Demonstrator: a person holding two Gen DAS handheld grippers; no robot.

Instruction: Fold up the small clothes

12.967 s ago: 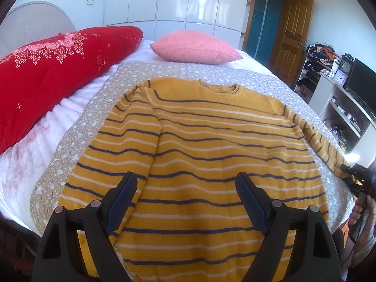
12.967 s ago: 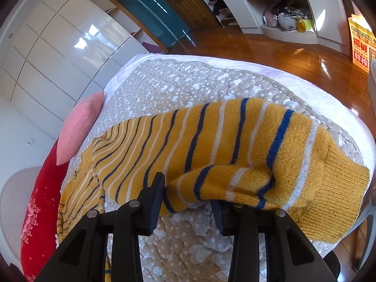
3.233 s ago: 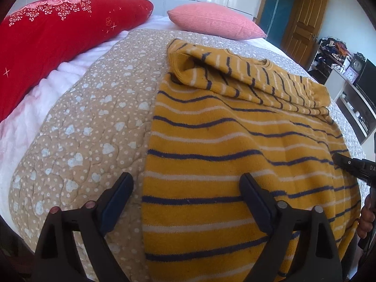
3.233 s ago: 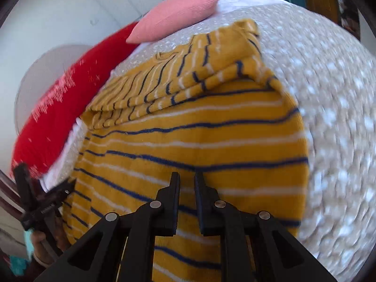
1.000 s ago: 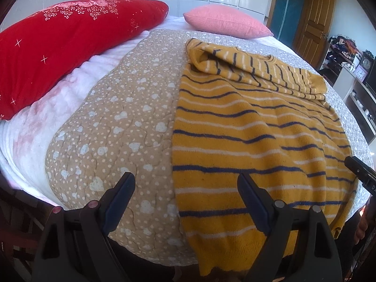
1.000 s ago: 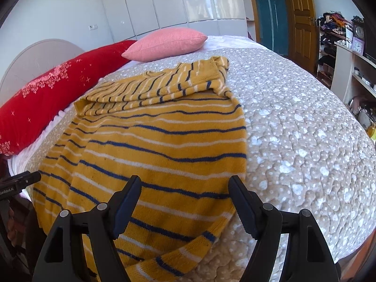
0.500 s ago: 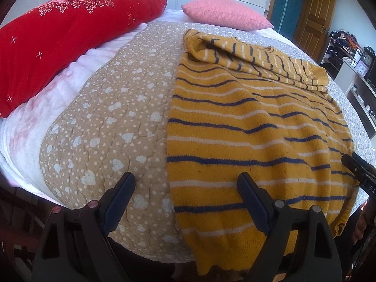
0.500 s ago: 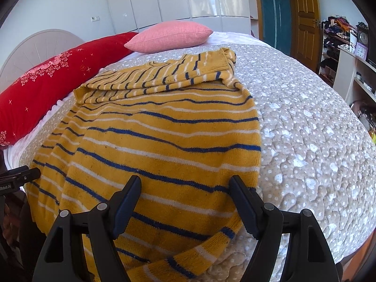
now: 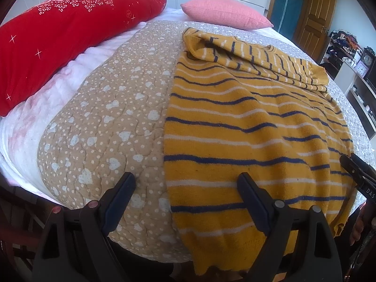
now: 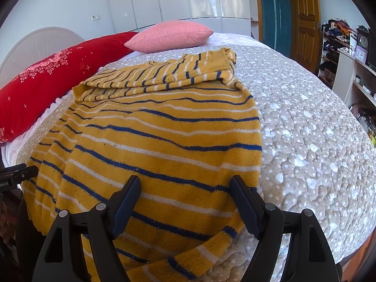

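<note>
A mustard yellow sweater with navy and white stripes (image 9: 246,122) lies flat on the bed's quilt, both sleeves folded across its top; its hem hangs over the near bed edge. It also shows in the right wrist view (image 10: 164,141). My left gripper (image 9: 185,183) is open and empty, low over the sweater's left hem edge. My right gripper (image 10: 184,185) is open and empty, low over the sweater's right hem part. The right gripper's tip shows at the right of the left wrist view (image 9: 357,171). The left gripper's tip shows at the left of the right wrist view (image 10: 18,174).
A beige heart-print quilt (image 9: 112,108) covers the bed. A long red pillow (image 9: 58,33) lies along the left side and a pink pillow (image 10: 169,35) at the head. Shelves with clutter (image 10: 347,70) and a wooden door (image 10: 305,18) stand to the right.
Both grippers have moved down and closer to the sweater's hem over the last second. Both stay open. The sweater has not moved.
</note>
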